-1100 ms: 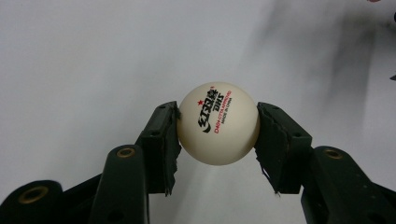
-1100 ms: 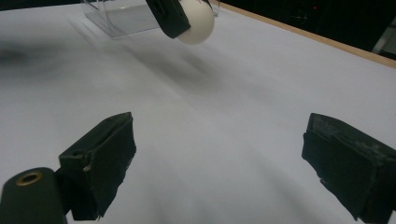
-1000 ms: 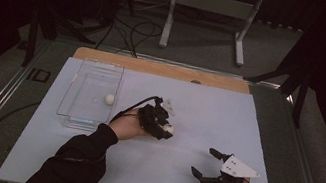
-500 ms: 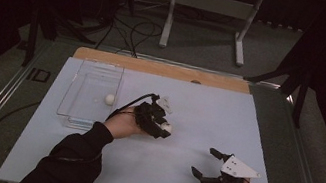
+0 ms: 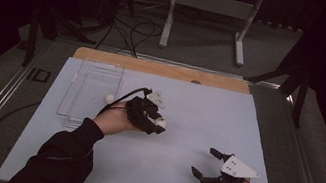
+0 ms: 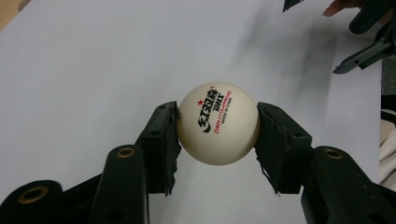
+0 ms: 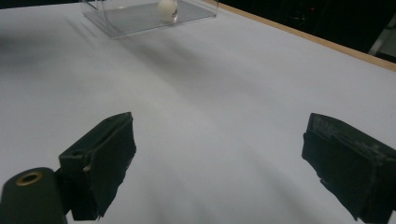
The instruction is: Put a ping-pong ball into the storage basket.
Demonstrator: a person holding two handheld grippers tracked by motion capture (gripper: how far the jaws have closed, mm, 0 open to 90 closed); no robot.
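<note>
White ball [image 6: 218,123], printed with a red star and logo, round, so no long axis or heading: pinched between the pads of the left hand-held gripper [image 5: 159,123] above the desk [image 5: 207,114]. Clear tray [image 5: 78,103] lies at nine o'clock from it, near, holding a second ball [image 5: 109,98]. Right hand-held gripper [image 5: 204,163]: spread, empty, farther off at four o'clock.

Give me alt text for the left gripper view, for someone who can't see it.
A white table tennis ball with red and black print is clamped between the two black jaws of the left gripper, over a plain white table. The right gripper shows in the upper right corner.
</note>
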